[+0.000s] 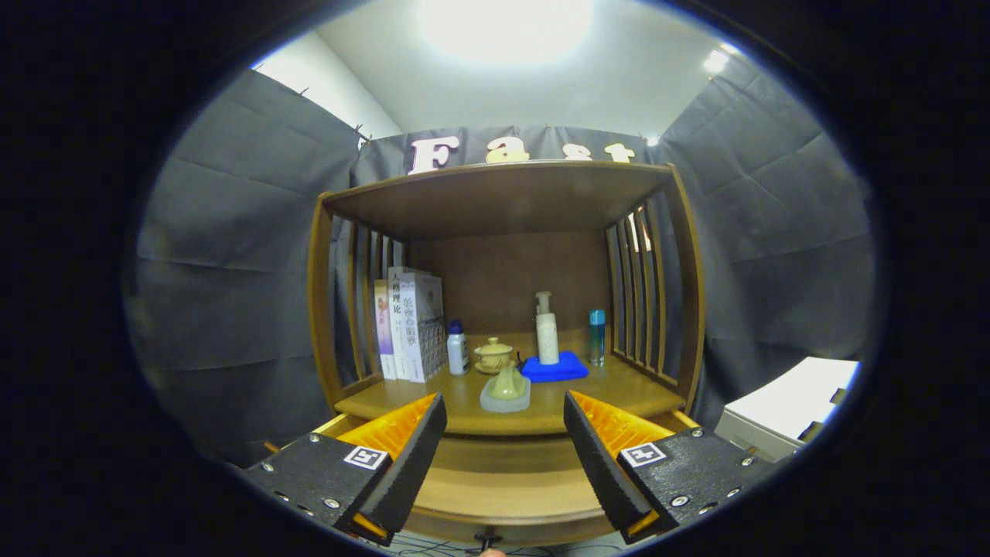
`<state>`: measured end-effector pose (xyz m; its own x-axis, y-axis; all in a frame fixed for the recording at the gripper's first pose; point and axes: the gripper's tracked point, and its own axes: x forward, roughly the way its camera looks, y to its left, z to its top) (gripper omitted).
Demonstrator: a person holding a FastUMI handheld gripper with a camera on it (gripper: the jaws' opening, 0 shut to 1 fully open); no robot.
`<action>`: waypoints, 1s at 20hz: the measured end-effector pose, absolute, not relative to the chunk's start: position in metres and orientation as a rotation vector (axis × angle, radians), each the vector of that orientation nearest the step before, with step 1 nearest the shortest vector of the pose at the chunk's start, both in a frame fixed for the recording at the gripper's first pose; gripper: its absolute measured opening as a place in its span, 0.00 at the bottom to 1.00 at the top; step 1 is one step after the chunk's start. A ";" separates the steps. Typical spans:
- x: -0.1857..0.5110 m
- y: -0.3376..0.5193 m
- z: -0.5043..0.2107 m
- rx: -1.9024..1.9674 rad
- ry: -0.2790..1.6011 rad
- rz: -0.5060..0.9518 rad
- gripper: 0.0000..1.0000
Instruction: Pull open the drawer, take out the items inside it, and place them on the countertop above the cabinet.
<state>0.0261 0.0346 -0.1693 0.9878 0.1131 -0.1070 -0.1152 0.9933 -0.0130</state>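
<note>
Mock home booth: cloth walls (232, 255), cabinet (503, 201).

Books (408, 325) standing at left on countertop (619, 391), pump bottle (547, 329) on folded cloth (554, 367) at right, lidded cup (493, 354) between, open drawer (503, 483) nearer, below.

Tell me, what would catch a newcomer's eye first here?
Probably the wooden cabinet straight ahead, its countertop lined with books at one side, a pump bottle on a blue cloth, and a lidded cup. Nearest, the gripper has its fingers spread open on nothing, before the drawer.
</note>
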 end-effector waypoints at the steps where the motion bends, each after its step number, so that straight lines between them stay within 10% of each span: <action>1: 0.018 0.033 -0.178 -0.028 0.118 0.107 0.94; 20: -0.035 0.032 -0.322 -0.053 0.380 0.041 0.94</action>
<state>-0.0350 0.0318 -0.3218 0.9279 0.0302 -0.3716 -0.0499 0.9978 -0.0436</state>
